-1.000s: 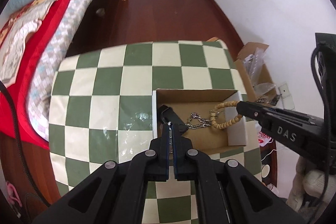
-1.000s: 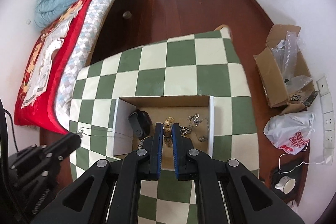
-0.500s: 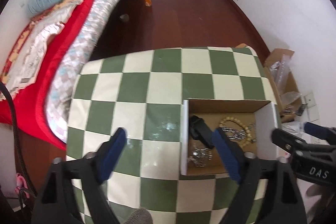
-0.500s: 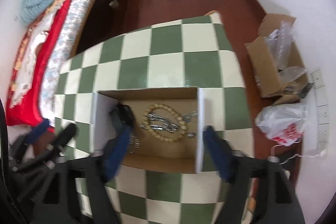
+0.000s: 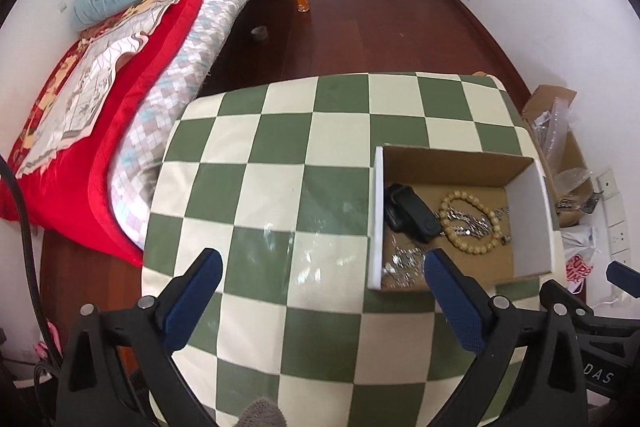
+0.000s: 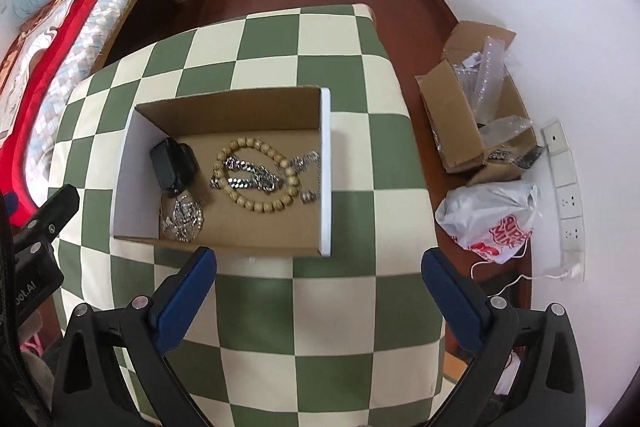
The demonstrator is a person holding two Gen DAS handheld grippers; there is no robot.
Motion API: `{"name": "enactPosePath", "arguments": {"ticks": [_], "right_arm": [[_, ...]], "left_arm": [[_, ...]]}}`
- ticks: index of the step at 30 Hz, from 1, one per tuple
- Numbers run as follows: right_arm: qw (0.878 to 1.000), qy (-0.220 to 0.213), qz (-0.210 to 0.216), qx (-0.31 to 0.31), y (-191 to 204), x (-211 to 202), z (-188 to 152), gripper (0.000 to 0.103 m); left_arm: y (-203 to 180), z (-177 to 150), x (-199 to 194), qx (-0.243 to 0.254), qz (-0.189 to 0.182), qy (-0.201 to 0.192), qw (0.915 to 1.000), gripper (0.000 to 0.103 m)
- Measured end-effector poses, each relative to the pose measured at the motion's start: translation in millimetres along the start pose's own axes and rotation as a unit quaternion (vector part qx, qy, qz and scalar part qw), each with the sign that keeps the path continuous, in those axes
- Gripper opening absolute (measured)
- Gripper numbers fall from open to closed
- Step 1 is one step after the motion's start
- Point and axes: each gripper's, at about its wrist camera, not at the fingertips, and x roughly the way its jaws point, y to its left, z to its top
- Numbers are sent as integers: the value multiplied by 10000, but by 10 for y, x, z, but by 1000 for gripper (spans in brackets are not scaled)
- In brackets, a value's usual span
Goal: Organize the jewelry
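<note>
Both grippers, left [image 5: 320,269] and right [image 6: 318,267], spread empty; beaded wooden bracelet [image 6: 256,173] and silver chain [image 6: 246,179] gathered inside open cardboard box [image 6: 326,167].

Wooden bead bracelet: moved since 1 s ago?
Yes. The tan wooden bead bracelet then hung bunched between the right gripper's shut fingers; now it lies flat on the floor of the open cardboard box, across the silver chain.

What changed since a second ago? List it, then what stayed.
Both grippers let go and pulled back. The right gripper released the bead bracelet, which now lies flat in the box around the silver chain. The left gripper, shut a second ago over the box, is now open above the checkered table. The black item and the box stayed put.
</note>
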Motion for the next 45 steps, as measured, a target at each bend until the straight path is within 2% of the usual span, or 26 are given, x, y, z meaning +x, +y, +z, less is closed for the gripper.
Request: {"name": "enactPosePath", "arguments": {"ticks": [8,19,28,37,45], "right_arm": [[9991,-397,-119,3,-61,-407,-253,103],[9901,-1389,-180,-73,-132,-1476,-764,103],[9818,-1899,-5,-15,-207,-2316,-1186,103],[9796,-2008,25,-47,-215,-2844,-1324,103],[9782,-2069,-131,-91,-199,-2940,-1147,103]], "left_arm": [[16,-271,-530,-28,-80,-295,9995,103],[156,-631,-1544,-28,-312,-931,9952,103],[247,-797,-2243,-34,-440,-1211,9917,103],[264,-740,-2479,-194,-555,-1065,9926,103],[233,-632,-2441,-284,-400,-1087,9929,103]]}}
